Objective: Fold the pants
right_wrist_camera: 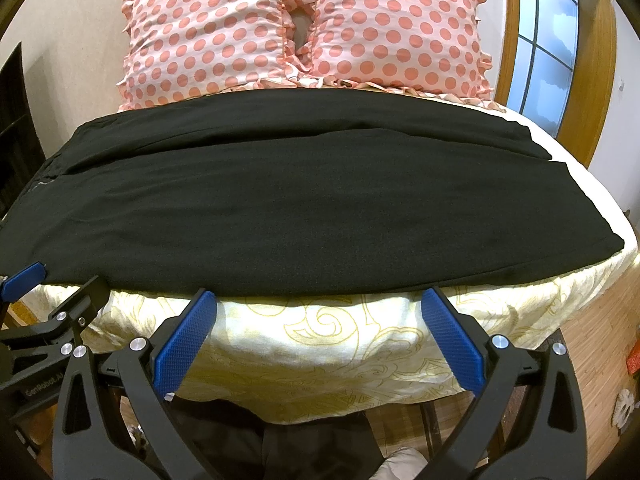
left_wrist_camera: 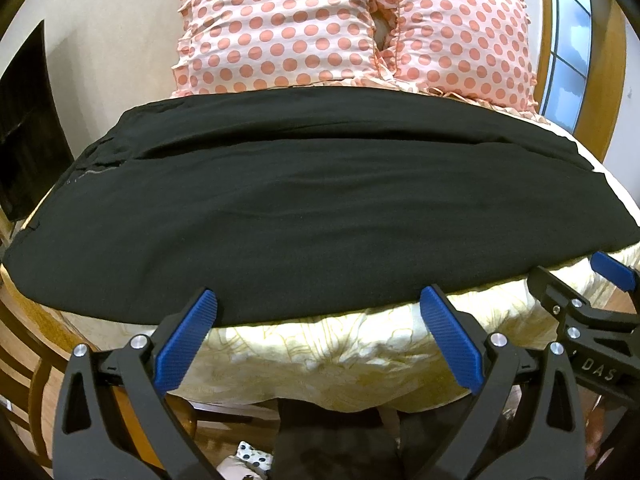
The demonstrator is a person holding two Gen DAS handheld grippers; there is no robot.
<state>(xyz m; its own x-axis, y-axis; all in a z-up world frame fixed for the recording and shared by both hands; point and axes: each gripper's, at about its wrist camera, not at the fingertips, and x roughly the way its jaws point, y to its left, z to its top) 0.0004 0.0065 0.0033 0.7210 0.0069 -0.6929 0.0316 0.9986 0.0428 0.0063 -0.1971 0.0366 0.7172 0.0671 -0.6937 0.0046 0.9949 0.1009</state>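
Black pants (left_wrist_camera: 304, 200) lie spread flat across the bed, waist at the left and leg ends at the right, one leg laid on the other; they also show in the right wrist view (right_wrist_camera: 288, 208). My left gripper (left_wrist_camera: 318, 300) is open and empty, its blue pads (left_wrist_camera: 188, 340) just at the pants' near edge. My right gripper (right_wrist_camera: 320, 300) is open and empty, just short of the near edge further right. Each gripper shows at the side of the other's view, the right gripper (left_wrist_camera: 580, 304) and the left gripper (right_wrist_camera: 52, 292).
The bed has a cream sheet with a yellow pattern (right_wrist_camera: 340, 344). Two pink polka-dot pillows (left_wrist_camera: 288, 28) (right_wrist_camera: 400, 24) lean at the head. A window with a wooden frame (right_wrist_camera: 548, 40) is at the right. A dark cabinet (left_wrist_camera: 24, 128) stands at the left.
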